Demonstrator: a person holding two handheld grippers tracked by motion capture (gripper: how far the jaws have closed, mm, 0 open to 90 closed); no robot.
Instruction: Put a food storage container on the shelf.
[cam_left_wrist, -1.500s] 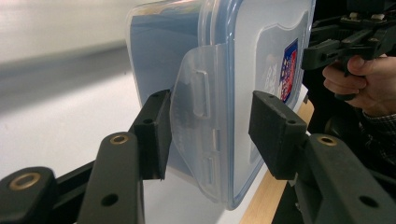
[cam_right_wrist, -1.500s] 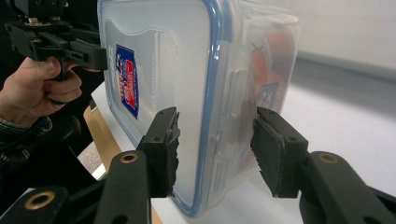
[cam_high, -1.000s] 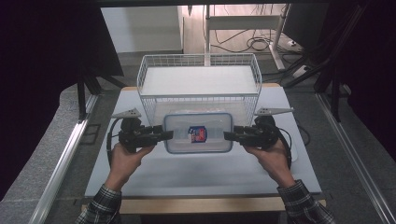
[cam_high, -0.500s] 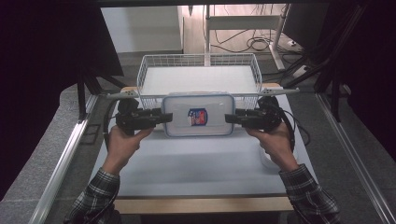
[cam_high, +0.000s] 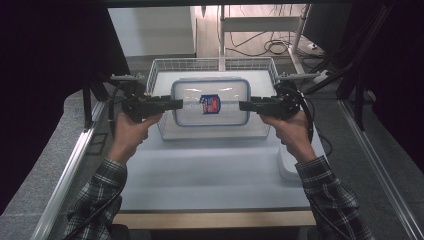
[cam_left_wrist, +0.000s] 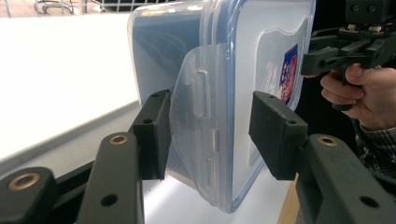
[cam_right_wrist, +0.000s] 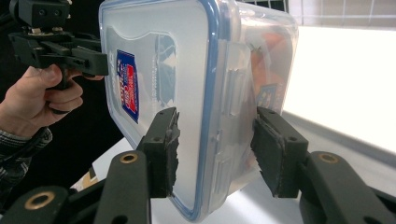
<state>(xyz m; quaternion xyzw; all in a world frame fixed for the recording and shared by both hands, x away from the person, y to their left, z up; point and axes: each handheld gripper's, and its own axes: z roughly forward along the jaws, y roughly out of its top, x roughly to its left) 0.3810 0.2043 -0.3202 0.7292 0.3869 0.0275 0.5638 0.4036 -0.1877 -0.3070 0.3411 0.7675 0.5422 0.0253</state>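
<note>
Left tool: two black jaws with brass-ringed holes rise from the near edge, their flat pads set one on each side of the near end of a clear plastic container. The left pad lies against the container's body, the right pad against its lid side.

Container: stands on edge, blue seal line round the lid rim, translucent locking flap between the jaws, red-and-blue label on the lid face.

Right tool: black, at the far right, held in a hand with a plaid cuff below, meeting the container's far end.

Worktop: white, bright, to the left. Wire mesh at the far top edge.
</note>
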